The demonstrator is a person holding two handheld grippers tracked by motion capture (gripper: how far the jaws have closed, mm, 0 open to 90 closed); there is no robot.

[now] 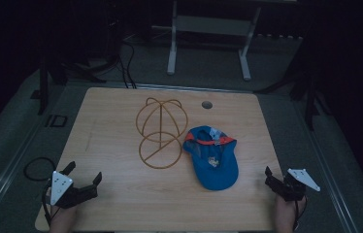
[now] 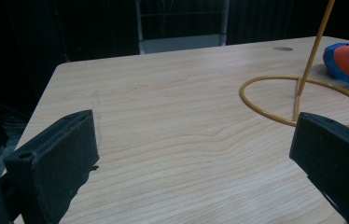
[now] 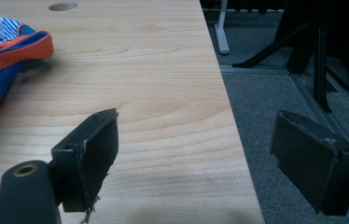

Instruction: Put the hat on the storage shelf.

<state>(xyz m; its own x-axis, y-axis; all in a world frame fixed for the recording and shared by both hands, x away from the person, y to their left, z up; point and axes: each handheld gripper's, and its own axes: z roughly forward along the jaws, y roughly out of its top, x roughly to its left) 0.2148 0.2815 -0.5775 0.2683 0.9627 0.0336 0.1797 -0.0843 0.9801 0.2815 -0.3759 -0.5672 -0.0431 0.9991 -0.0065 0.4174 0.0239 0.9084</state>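
Looks like the very start: both claws wide apart with nothing in them, left claw point(image 1: 83, 171) lower left, right claw point(image 1: 269, 177) lower right. Blue cap point(image 1: 211, 158) lies centre-right on the worktop point(image 1: 116, 121), just beside the wire hat stand point(image 1: 161, 132). Next move, I'd guess: reach in and pinch the cap.

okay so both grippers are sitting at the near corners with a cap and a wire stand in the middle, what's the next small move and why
Probably bring the right gripper in toward the blue cap. Its fingers stand open and empty at the table's near right edge, and the cap lies flat beside the wire stand, closer to that hand.
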